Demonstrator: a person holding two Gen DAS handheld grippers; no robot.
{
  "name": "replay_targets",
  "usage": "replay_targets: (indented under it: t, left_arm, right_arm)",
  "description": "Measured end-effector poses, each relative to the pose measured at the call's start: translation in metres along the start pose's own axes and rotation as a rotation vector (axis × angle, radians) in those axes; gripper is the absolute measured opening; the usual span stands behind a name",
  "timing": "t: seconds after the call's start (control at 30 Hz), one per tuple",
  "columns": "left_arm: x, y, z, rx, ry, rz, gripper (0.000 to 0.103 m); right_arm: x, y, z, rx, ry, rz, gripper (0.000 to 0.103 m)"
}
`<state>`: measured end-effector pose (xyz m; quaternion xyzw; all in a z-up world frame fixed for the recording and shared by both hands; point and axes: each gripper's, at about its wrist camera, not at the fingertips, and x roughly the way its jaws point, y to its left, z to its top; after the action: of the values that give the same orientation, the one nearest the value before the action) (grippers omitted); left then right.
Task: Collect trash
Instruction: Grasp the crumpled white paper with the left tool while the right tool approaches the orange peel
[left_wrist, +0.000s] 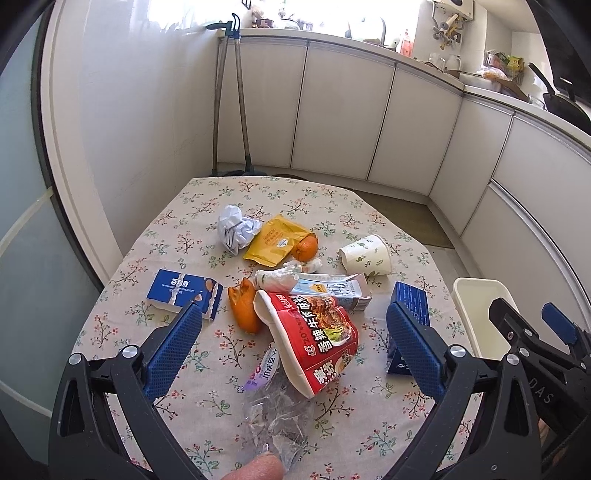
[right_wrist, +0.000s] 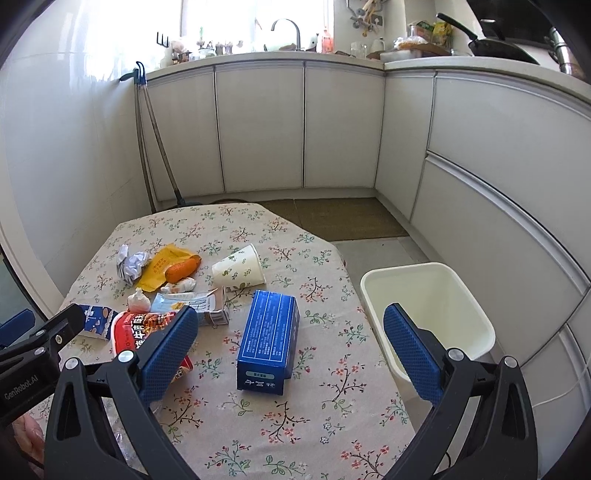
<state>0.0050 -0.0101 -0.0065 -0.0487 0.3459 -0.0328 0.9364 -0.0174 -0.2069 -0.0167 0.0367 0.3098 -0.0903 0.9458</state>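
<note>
Trash lies on a floral tablecloth (left_wrist: 192, 229). In the left wrist view, a crushed red noodle cup (left_wrist: 314, 339) sits between the fingers of my open left gripper (left_wrist: 293, 350), with clear plastic wrap (left_wrist: 277, 413) below it and orange peel (left_wrist: 243, 306) to its left. My right gripper (right_wrist: 290, 354) is open above a dark blue box (right_wrist: 269, 339); the same blue box (left_wrist: 410, 325) shows behind the left gripper's right finger. A cream waste bin (right_wrist: 428, 306) stands right of the table. Farther back lie a paper cup (right_wrist: 240, 269), a yellow packet (left_wrist: 275, 240) and crumpled paper (left_wrist: 236, 229).
A blue biscuit box (left_wrist: 184, 291), a flattened milk carton (left_wrist: 332, 290), a tissue wad (left_wrist: 277, 278) and an orange (left_wrist: 306, 247) also lie on the table. White kitchen cabinets (right_wrist: 332, 125) ring the room. Broom handles (left_wrist: 236, 103) lean in the corner. A finger (left_wrist: 258, 469) shows at the bottom edge.
</note>
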Motion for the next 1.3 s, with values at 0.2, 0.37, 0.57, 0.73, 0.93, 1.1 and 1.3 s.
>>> replay_targets:
  t: [0.2,0.37,0.57,0.73,0.93,1.1,1.3]
  left_arm:
    - [0.013,0.030,0.042,-0.098,0.009,0.031,0.096]
    - [0.051,0.065,0.094,-0.151,0.052,0.057,0.096]
    - [0.127,0.100,0.123,-0.179,0.244,0.020,0.096]
    - [0.185,0.104,0.119,-0.199,0.352,0.032,0.096]
    - [0.235,0.116,0.110,-0.304,0.414,0.056,0.096]
    - [0.256,0.120,0.101,-0.352,0.406,0.068,0.093]
    - [0.276,0.123,0.087,-0.402,0.444,0.051,0.064]
  right_arm:
    - [0.018,0.001,0.026,0.033,0.140,0.063,0.098]
    - [0.042,0.002,0.043,0.017,0.234,0.097,0.098]
    - [0.082,-0.017,0.032,0.092,0.325,0.143,0.098]
    - [0.109,-0.022,0.025,0.151,0.426,0.195,0.098]
    - [0.122,-0.022,0.027,0.163,0.443,0.198,0.098]
    - [0.131,-0.025,0.029,0.165,0.457,0.207,0.098]
    - [0.139,-0.026,0.031,0.194,0.476,0.231,0.098]
